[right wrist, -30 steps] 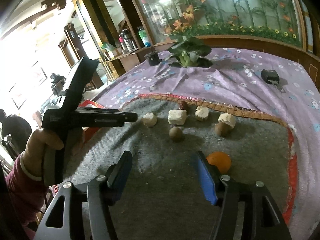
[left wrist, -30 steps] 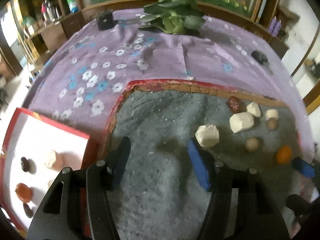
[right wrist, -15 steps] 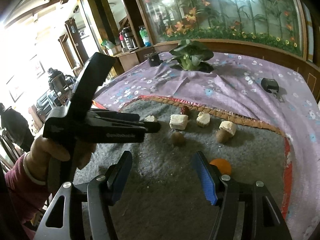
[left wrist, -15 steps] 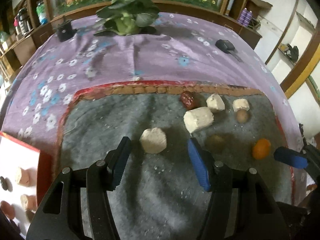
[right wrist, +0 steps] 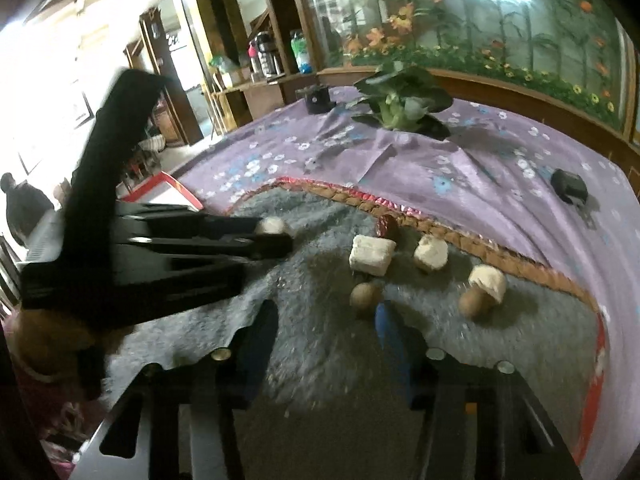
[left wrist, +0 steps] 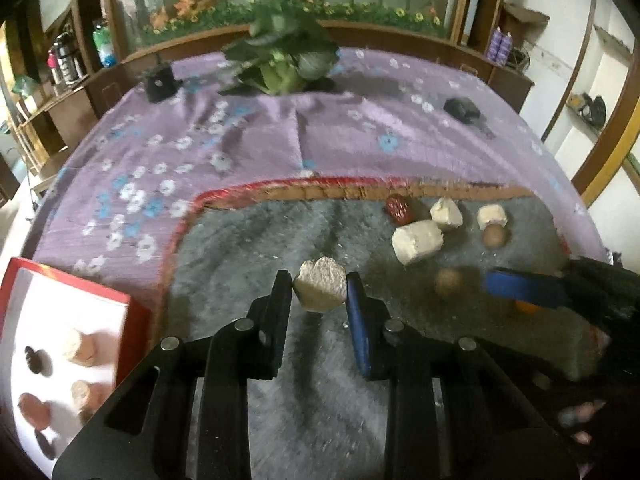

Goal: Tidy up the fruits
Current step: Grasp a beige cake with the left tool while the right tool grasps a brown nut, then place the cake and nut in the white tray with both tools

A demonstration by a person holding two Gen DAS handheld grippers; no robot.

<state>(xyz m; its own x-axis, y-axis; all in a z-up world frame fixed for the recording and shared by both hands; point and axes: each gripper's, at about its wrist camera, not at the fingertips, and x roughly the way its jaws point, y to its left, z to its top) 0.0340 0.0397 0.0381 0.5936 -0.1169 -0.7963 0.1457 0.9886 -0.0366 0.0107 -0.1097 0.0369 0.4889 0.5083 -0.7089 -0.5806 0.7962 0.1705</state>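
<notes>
My left gripper [left wrist: 318, 292] is shut on a pale cut fruit chunk [left wrist: 319, 286] just above the grey mat [left wrist: 256, 236]; it also shows in the right wrist view [right wrist: 272, 236] with the chunk [right wrist: 270, 225] at its tips. More pale chunks [left wrist: 417, 241], a red date [left wrist: 397, 209] and brown round fruits [left wrist: 447, 281] lie on the mat to the right. My right gripper [right wrist: 326, 320] is open and empty, close to a brown fruit [right wrist: 364, 295]. An orange fruit [left wrist: 526, 307] is mostly hidden behind the right gripper's blue finger [left wrist: 520, 289].
A red-rimmed white tray [left wrist: 24, 292] with several fruit pieces sits at the left. A leafy plant [left wrist: 280, 60], a small black box [left wrist: 159, 85] and a black key fob [left wrist: 462, 109] lie on the purple flowered tablecloth beyond the mat.
My left gripper moved forward and closed on the pale chunk. My right gripper moved forward toward the brown fruit, past the orange one.
</notes>
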